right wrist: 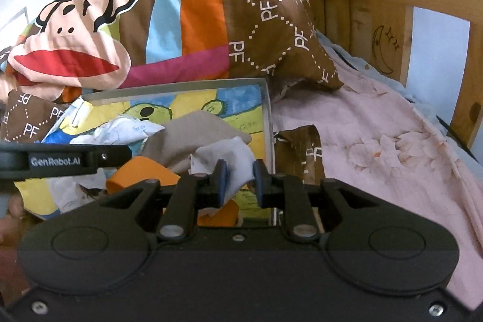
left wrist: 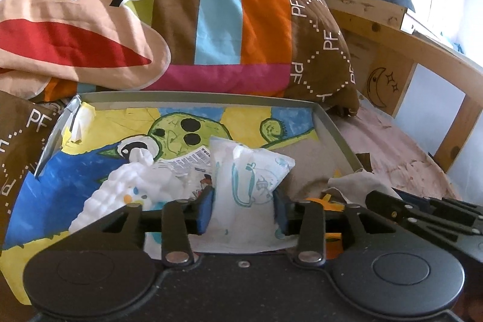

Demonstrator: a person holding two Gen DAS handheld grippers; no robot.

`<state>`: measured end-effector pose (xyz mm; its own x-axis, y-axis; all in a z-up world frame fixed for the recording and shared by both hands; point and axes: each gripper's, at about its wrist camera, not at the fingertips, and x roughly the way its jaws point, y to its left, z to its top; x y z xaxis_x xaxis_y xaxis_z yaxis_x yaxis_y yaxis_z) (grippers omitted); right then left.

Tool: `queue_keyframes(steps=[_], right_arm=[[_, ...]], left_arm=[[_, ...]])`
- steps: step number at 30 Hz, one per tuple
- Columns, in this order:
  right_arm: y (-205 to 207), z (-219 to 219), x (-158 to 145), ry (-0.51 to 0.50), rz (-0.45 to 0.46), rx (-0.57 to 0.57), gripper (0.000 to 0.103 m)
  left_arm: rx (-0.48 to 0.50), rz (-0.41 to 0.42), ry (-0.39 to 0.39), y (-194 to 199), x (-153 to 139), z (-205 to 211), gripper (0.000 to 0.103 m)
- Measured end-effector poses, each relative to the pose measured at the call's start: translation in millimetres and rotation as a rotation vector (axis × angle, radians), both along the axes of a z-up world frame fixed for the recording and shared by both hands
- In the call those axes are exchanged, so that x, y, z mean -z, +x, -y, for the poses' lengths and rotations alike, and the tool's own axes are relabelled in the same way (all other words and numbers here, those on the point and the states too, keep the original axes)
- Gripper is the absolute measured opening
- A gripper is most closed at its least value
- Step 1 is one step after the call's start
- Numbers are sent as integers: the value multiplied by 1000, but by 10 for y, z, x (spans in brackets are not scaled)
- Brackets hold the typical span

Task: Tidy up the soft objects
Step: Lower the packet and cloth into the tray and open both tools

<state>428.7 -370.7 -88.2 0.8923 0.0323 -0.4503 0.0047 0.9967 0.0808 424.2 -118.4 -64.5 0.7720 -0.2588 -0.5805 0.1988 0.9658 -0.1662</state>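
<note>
A shallow grey box lined with a bright painted drawing lies on the bed; it also shows in the right wrist view. My left gripper is shut on a white soft packet with blue drawings over the box. A white bumpy cloth and a printed wrapper lie beside it. My right gripper has its blue pads around a white cloth, which fills part of the gap. A beige cloth and an orange piece lie in the box there.
A striped monkey-print quilt is heaped behind the box. A pink flowered sheet covers the bed to the right. A wooden headboard stands at the far right. A brown printed cloth lies beside the box.
</note>
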Motion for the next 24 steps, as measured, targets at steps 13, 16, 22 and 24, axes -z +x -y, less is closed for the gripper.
queue_keyframes(steps=[13,16,22,24], right_arm=[[-167,81,-222,-5,58,1,68],[-259,92,-357,-8,99,1,84],[-559,35,-646,1,190,-1,102],[-679,1,-729,1,210,-3,102]], left_arm=[[-56,71,-65,-200,-310,-198,67],[-79,126,-91,-340,-411,-270,74],[-147,244,-113,-732,-631,-454,86],[-169,285,-104,-893,-716,-511,90]])
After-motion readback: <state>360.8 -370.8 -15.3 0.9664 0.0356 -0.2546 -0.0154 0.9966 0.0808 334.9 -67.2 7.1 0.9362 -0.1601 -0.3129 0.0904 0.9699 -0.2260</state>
